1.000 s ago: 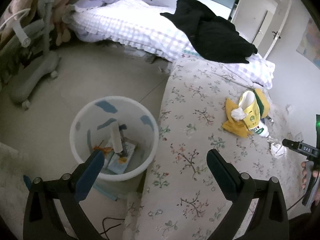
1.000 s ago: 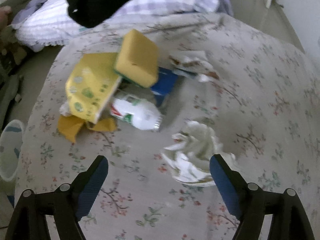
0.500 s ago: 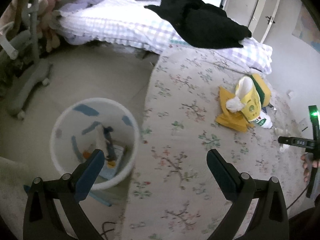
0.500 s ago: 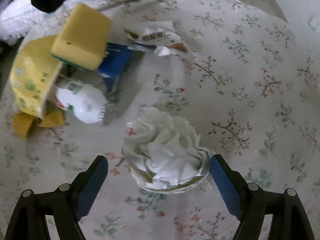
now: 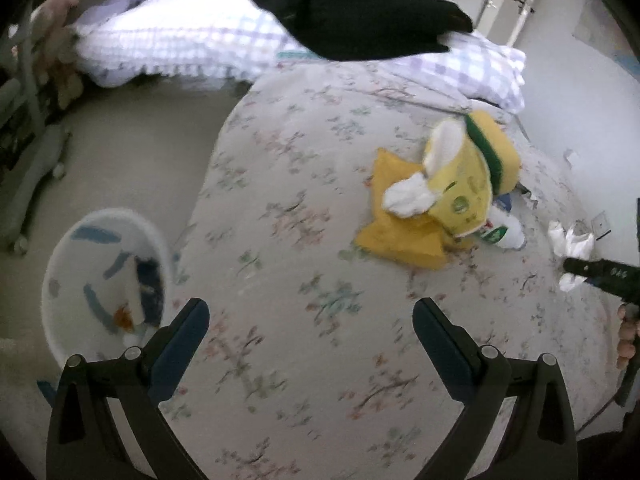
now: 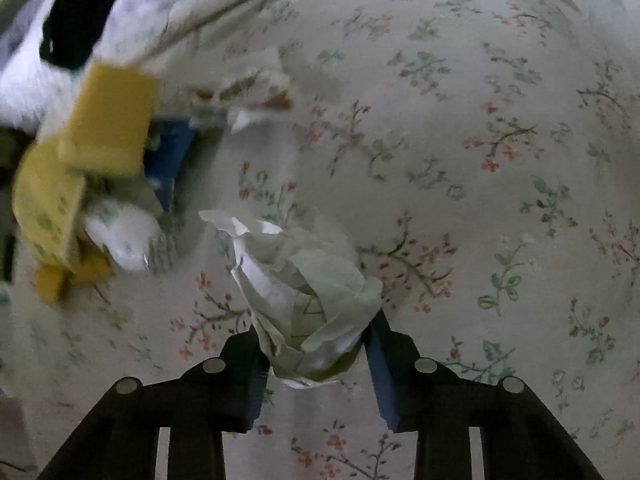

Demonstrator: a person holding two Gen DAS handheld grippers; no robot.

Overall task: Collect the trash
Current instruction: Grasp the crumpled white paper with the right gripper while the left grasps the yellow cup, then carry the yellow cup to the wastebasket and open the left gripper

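Seen from the left wrist, the left gripper (image 5: 310, 322) hangs with its jaws wide and nothing between them above the floral bedspread (image 5: 304, 184). A white waste bin (image 5: 72, 248) sits on the floor at eight o'clock, scraps inside. At two o'clock lies a yellow pile of trash (image 5: 448, 192); at three o'clock, crumpled paper (image 5: 570, 242) beside the right gripper's dark tip.

From the right wrist, the right gripper (image 6: 316, 346), jaws having just narrowed, pinches the crumpled paper (image 6: 304, 292) at centre, both pads pressed on it. More litter, including a yellow sponge (image 6: 110, 120) and white bottle (image 6: 124, 240), lies at ten o'clock.
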